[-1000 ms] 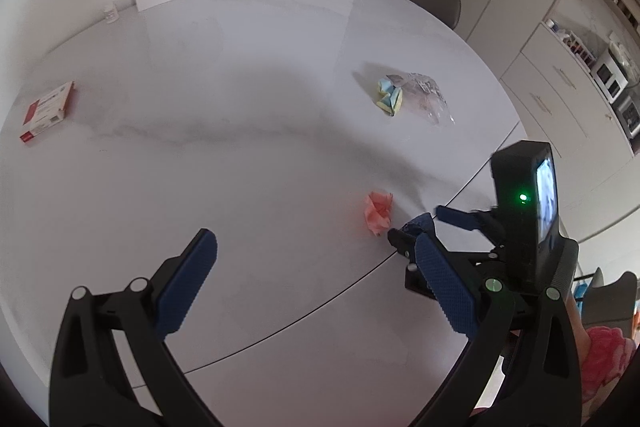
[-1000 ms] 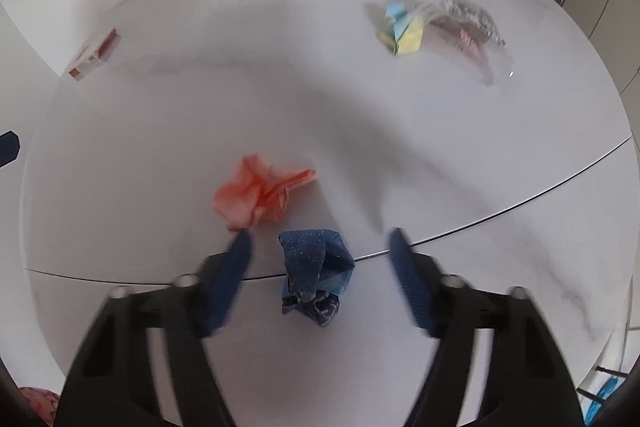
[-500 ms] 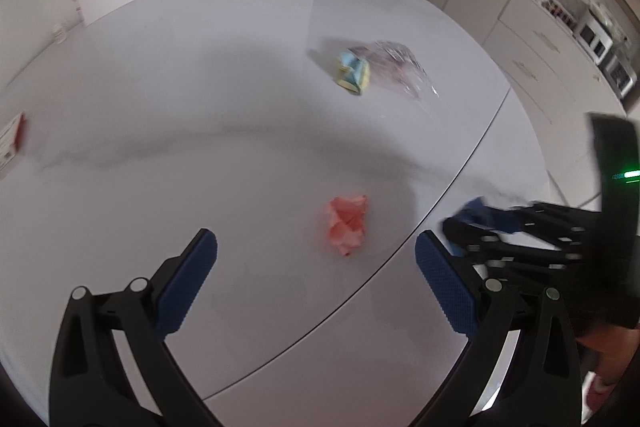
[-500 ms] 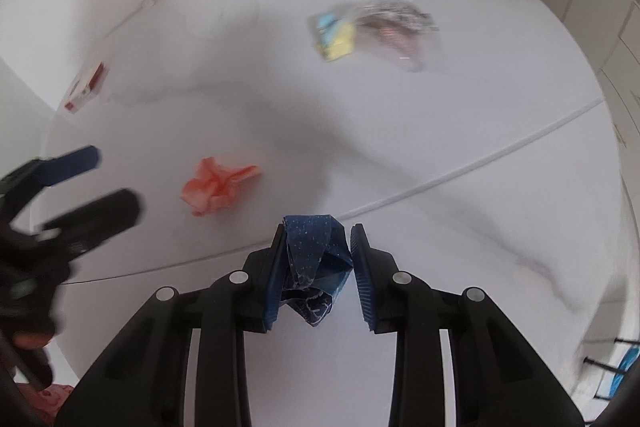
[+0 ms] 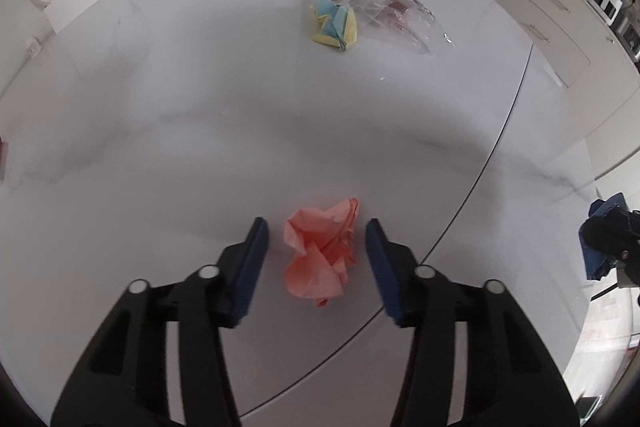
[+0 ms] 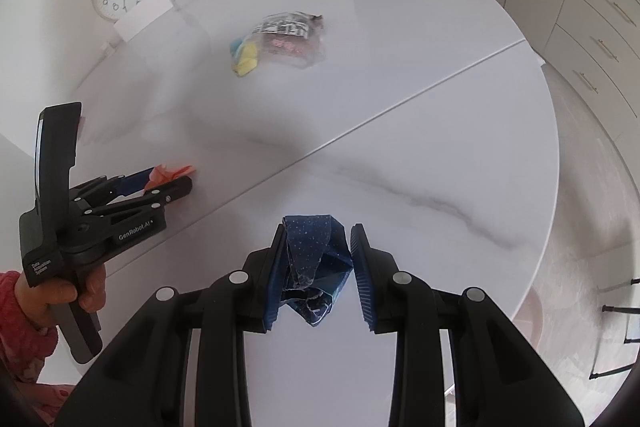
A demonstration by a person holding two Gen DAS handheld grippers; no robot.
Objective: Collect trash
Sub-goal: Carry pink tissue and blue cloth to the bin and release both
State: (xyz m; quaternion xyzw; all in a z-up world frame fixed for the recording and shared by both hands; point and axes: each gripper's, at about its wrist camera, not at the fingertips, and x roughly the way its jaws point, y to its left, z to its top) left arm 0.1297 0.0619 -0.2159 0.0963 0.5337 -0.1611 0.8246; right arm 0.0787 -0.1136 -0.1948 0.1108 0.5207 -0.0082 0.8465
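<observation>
Pink crumpled paper [image 5: 322,253] now lies between my left tool [image 5: 318,259] on the white marble surface [image 5: 240,107]; its jaws are closing, not yet touching. My right tool [image 6: 319,267], clamped on the dark blue speckled wrapper [image 6: 316,263], has lifted away (one piece secured).

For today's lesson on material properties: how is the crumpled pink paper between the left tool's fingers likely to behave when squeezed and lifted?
The crumpled pink paper looks thin and loosely balled, so it will probably crush inward as the left tool, now closing around it, presses. It seems very light and should lift easily. Its creased, irregular shape suggests it won't roll, though it might skid on the glossy table.
</observation>
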